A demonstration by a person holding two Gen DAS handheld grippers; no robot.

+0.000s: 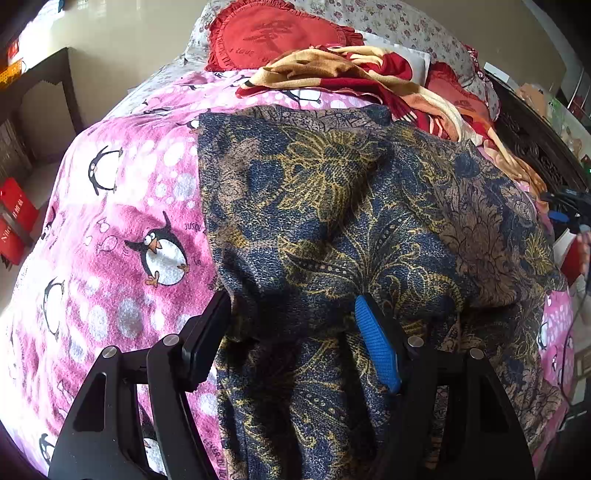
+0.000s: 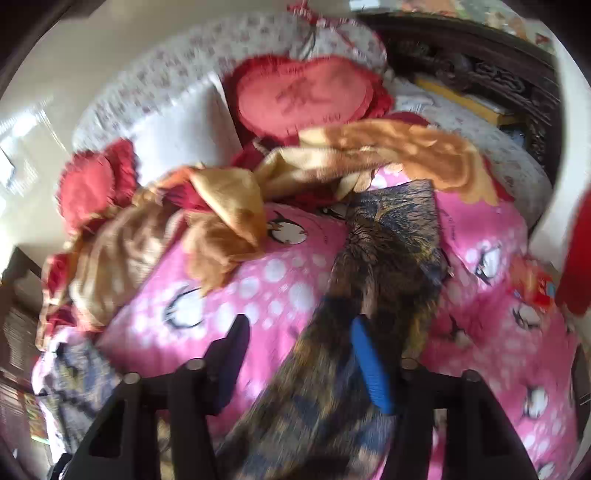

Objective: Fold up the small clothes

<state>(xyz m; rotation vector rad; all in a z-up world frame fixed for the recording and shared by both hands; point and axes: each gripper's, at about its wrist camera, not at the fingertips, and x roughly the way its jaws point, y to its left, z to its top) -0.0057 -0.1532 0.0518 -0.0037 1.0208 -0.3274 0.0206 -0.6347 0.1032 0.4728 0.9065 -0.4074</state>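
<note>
A: How far along is the fold?

B: Barely begun, I'd say. The left gripper (image 1: 291, 314) and right gripper (image 2: 299, 336) both have jaws spread, with the patterned garment (image 1: 332, 206) draped between them over the penguin blanket (image 1: 122, 221).

A: Obstacles?

B: Beyond the jaws, a floral blanket (image 1: 332, 70) crowds the garment's far edge, heart cushion (image 1: 273, 33) behind.
</note>
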